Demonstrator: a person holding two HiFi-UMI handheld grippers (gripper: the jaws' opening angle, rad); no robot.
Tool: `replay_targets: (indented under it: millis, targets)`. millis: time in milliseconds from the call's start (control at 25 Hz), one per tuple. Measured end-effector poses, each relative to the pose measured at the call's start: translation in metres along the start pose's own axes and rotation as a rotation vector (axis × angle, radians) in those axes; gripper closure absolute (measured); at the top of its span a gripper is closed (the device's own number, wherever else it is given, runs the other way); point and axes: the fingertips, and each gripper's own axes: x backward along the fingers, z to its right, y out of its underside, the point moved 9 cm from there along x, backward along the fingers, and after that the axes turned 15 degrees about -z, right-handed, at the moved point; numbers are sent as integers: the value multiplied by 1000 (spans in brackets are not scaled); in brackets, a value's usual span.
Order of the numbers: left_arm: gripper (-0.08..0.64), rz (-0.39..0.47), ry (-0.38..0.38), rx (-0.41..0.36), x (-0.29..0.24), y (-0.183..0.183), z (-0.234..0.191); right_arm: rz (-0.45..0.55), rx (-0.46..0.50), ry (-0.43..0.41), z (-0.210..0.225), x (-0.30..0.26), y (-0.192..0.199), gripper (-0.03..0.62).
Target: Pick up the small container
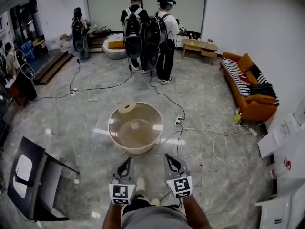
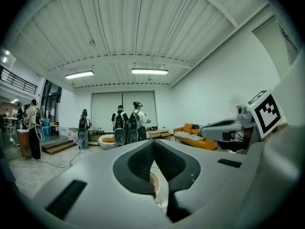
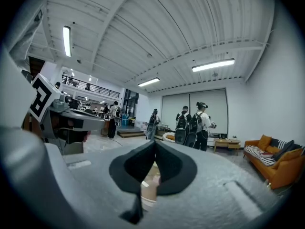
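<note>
The left tool [image 1: 127, 160] and the right tool [image 1: 169, 157] sit side by side at the bottom of the head view, both pointing toward 12 o'clock. In the left gripper view the left tool's [image 2: 153, 144] dark pads meet at the tips with nothing between them. The right tool [image 3: 155, 143] is likewise fully closed and empty. Straight ahead at 12 o'clock a wide pale basin [image 1: 113, 130] stands on the marble floor [image 1: 205, 104]. The small container [image 1: 135, 125] shows as a little whitish shape inside it, too small to make out further, and well apart from both tools. A flat round disc [image 1: 127, 106] rests on the basin's far rim. Cables [image 1: 209, 132] trail off at 2 o'clock toward an orange sofa [image 1: 248, 87], and people [image 1: 159, 32] stand farther off at 12.
</note>
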Motion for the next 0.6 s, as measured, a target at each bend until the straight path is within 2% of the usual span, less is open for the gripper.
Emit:
replay_targets:
  millis: [240, 600]
  targets:
    - [543, -14, 3, -2, -36, -9, -9, -9, -5, -7, 21, -31, -2, 591]
    - [543, -35, 3, -4, -123, -34, -42, -16, -15, -28, 68, -115, -20, 591]
